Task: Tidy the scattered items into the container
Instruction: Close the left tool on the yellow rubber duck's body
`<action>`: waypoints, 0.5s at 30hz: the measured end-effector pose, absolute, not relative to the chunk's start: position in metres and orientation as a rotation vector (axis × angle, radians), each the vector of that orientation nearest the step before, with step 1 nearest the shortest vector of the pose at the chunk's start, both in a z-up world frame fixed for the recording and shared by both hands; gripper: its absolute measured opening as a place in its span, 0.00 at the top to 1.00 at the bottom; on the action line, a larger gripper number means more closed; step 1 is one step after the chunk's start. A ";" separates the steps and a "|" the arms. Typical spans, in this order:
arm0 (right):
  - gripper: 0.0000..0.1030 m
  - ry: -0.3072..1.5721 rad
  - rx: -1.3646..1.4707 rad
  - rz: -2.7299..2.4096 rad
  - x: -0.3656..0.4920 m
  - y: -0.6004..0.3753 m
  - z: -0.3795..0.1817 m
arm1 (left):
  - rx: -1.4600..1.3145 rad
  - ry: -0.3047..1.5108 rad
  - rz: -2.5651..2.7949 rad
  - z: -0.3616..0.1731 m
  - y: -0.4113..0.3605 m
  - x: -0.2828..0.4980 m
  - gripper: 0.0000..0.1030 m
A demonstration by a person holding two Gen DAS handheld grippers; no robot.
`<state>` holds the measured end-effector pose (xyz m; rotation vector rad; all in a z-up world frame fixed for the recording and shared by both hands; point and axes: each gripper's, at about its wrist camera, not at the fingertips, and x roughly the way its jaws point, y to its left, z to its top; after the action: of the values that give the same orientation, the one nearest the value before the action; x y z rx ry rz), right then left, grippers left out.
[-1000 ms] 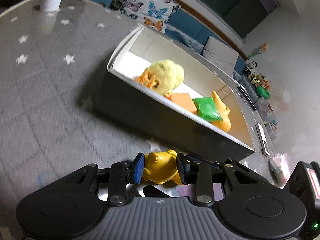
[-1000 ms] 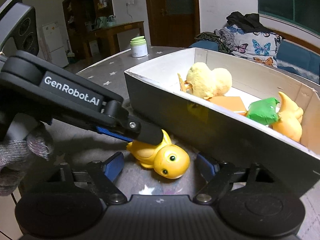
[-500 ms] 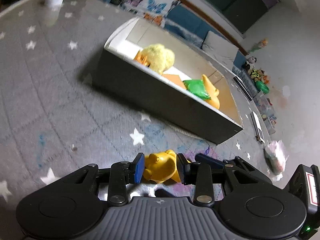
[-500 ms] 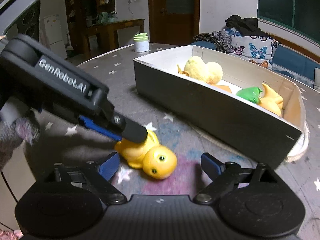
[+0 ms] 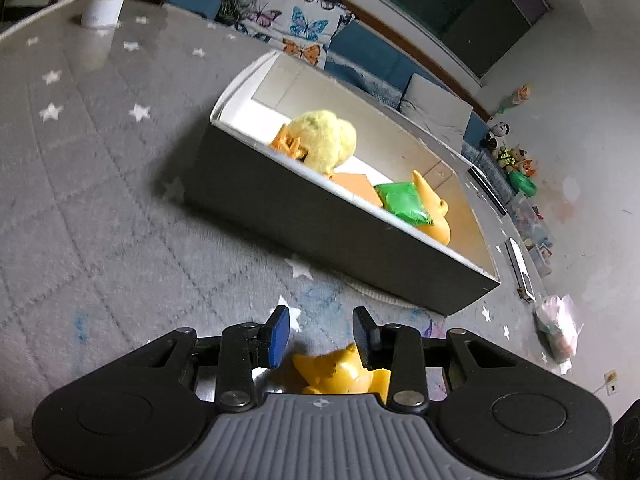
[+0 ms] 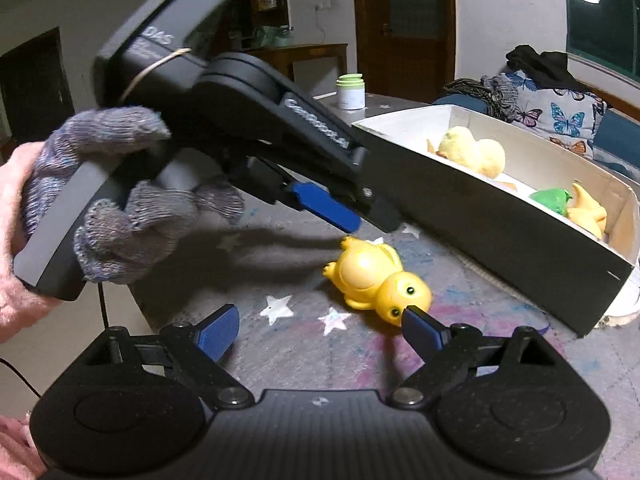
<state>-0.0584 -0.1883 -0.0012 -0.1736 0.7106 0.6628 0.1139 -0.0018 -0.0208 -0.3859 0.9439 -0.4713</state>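
A yellow toy duck [image 6: 374,276] lies on its back on the grey star-patterned cloth, in front of the long box [image 6: 500,224]. In the left wrist view the duck [image 5: 340,372] is low, just behind my left gripper [image 5: 320,334], whose jaws stand open and above it. The right wrist view shows the left gripper [image 6: 352,216] lifted clear of the duck. My right gripper [image 6: 320,330] is open and empty, its right fingertip [image 6: 420,322] close to the duck's head. The box [image 5: 320,208] holds a yellow plush [image 5: 324,140], an orange block [image 5: 356,186], a green packet [image 5: 404,204] and another yellow toy [image 5: 434,210].
A white jar with a green lid [image 5: 104,0] stands at the far edge of the table. A sofa with butterfly cushions [image 5: 296,24] is behind the box. Toys and a bag [image 5: 558,324] lie on the floor to the right.
My left gripper has let go of the duck and lifted up and back. The duck now lies on the cloth on its back. The right gripper has drawn back a little.
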 end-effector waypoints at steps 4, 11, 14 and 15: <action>0.12 0.731 -0.180 0.708 -0.059 -0.186 -0.003 | -0.394 0.959 -0.475 -0.024 0.001 0.111 0.64; 0.12 0.739 -0.207 0.658 -0.049 -0.184 -0.009 | -0.405 0.977 -0.474 -0.028 0.006 0.105 0.64; 0.12 0.730 -0.211 0.651 -0.046 -0.186 -0.008 | -0.408 0.973 -0.467 -0.026 0.009 0.102 0.64; 0.12 0.724 -0.219 0.648 -0.046 -0.186 -0.007 | -0.406 0.969 -0.470 -0.025 0.009 0.101 0.64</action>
<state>-0.0458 -0.1864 -0.0070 -0.2188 0.7235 0.6476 0.1008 0.0093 -0.0248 -0.4062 0.9695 -0.4702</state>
